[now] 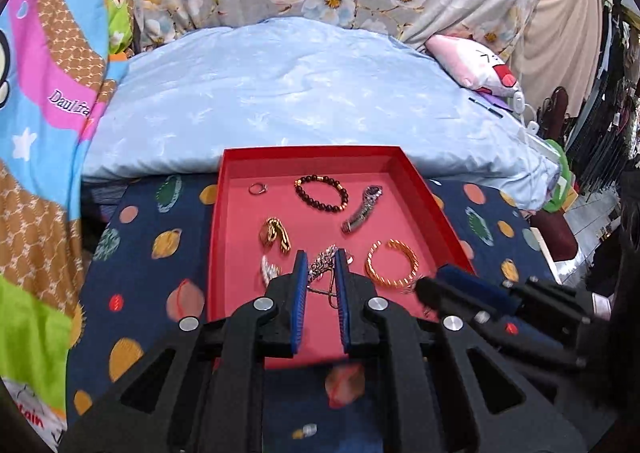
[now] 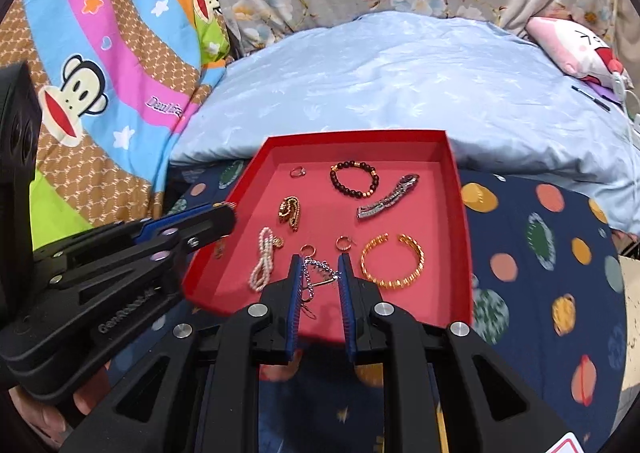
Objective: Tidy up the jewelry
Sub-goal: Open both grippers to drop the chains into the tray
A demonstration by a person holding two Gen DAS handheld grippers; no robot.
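Jewelry lies in the shallow red cardboard tray [image 1: 416,189]. Left wrist view: the left claw [image 1: 321,261] stands apart, a sparkly silver chain [image 1: 320,267] between its fingers, a ribbed gold bangle [image 1: 392,263] just right. Right wrist view: the right claw [image 2: 320,265] stands apart around the silver chain [image 2: 318,273]; a white pearl bracelet [image 2: 264,263] lies left.

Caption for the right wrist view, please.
Open right gripper over a silver chain in the red tray, gold bangle alongside.
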